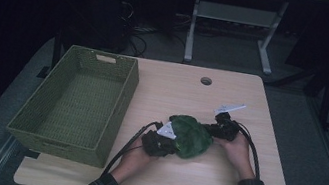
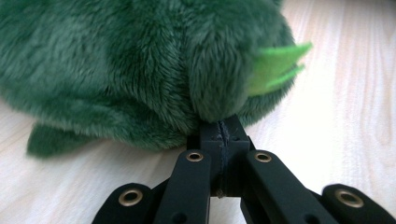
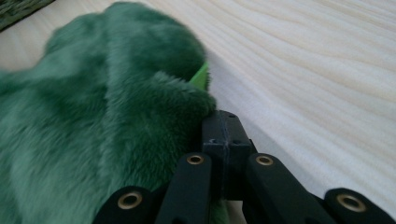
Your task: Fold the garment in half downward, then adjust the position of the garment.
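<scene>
two forearms in plaid sleeves come in from the near edge of the table [image 1: 253,94] in the high view, each hand wrapped around a gripper, both angled inward toward the middle of the tabletop. the left hand [image 1: 133,158] lies low on the wood, knuckles up, its gripper pointing to the right and slightly away. the right hand [image 1: 236,150] sits a little farther off and to the right, its gripper pointing left.

the left gripper [image 2: 220,128] has its two black jaws pressed flat together, the seam between them a thin line, with the tips pushed into the fur of the green plush toy [image 2: 140,65]; whether any fur is pinched between them cannot be told. a black cable trails from it back toward the near edge. the right gripper [image 3: 224,123] likewise has its jaws brought fully together, tips touching the toy's fur from the other side.

the toy rests on the table between the two grippers, near the centre and toward the near side. a light green felt piece [image 2: 275,65] sticks out of its fur.

farther left, a green woven basket [image 1: 120,100] stands on the table's left part, well apart from the toy. no writing or labels can be read.
</scene>
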A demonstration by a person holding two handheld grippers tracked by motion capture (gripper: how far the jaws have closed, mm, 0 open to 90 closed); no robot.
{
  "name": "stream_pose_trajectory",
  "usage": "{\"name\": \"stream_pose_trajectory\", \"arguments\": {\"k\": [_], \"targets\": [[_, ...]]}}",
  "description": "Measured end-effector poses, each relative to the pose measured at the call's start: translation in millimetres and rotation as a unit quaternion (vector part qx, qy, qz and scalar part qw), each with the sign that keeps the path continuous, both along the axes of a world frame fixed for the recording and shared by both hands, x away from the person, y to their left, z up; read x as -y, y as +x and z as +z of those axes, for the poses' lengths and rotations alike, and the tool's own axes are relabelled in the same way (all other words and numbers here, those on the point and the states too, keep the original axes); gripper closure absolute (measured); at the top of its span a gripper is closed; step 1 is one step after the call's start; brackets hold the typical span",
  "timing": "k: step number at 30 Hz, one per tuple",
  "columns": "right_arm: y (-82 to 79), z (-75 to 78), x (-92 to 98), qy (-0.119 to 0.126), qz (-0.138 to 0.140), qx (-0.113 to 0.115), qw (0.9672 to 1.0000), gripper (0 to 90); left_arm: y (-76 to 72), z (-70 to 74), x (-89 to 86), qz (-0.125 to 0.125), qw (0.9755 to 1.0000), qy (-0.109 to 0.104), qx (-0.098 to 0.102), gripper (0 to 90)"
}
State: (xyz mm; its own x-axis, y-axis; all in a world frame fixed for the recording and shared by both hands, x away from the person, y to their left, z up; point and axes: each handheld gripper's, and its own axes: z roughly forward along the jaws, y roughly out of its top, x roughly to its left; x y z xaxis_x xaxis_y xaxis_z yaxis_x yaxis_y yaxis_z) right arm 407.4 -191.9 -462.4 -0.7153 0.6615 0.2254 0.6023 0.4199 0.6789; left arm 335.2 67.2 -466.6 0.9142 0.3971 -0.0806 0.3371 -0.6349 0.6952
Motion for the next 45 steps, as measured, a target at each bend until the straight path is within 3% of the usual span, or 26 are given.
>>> {"name": "stream_pose_trajectory", "arguments": {"k": [12, 17, 22, 25, 28, 32, 34, 37, 39, 45], "targets": [[-32.2, 1.2, 0.6, -0.012, 0.026, -0.005, 0.9996, 89.7, 12.8, 0.2, -18.1, 0.029, 0.9996, 0.001, 0.003, 89.7], [-47.4, 4.2, 0.8, -0.016, 0.039, 0.003, 0.9991, 89.7, 14.5, 0.6, -22.7, 0.034, 0.9994, -0.002, 0.003, 89.7], [-56.7, 9.1, 9.6, -0.010, 0.023, 0.018, 0.9995, 85.1, 14.7, 3.1, -25.2, 0.030, 0.9995, -0.001, 0.006, 89.7], [-61.2, 11.9, 20.8, -0.003, 0.003, 0.028, 0.9996, 75.3, 12.8, 7.0, -30.0, 0.027, 0.9996, -0.001, 0.005, 89.2], [-70.2, 13.1, 33.2, -0.001, -0.021, 0.054, 0.9983, 64.6, 9.0, 11.9, -35.9, 0.019, 0.9998, 0.006, 0.003, 82.7], [-82.5, 10.5, 47.5, -0.018, -0.053, 0.076, 0.9956, 45.0, 1.8, 19.5, -40.6, 0.015, 0.9998, 0.014, 0.000, 69.7], [-87.7, 7.2, 53.2, -0.030, -0.066, 0.073, 0.9947, 35.5, -1.5, 24.8, -41.4, 0.015, 0.9997, 0.020, 0.001, 58.9], [-95.0, 1.2, 61.9, -0.046, -0.086, 0.064, 0.9932, 26.5, -3.6, 33.2, -40.5, 0.015, 0.9998, 0.014, 0.007, 45.1], [-99.4, -2.5, 67.0, -0.052, -0.099, 0.064, 0.9916, 23.0, -4.6, 38.3, -39.7, 0.013, 0.9997, 0.013, 0.017, 39.7], [-103.7, -8.3, 79.0, -0.056, -0.106, 0.065, 0.9907, 14.1, -1.2, 51.1, -31.0, 0.001, 0.9996, 0.024, 0.015, 28.9]]}}
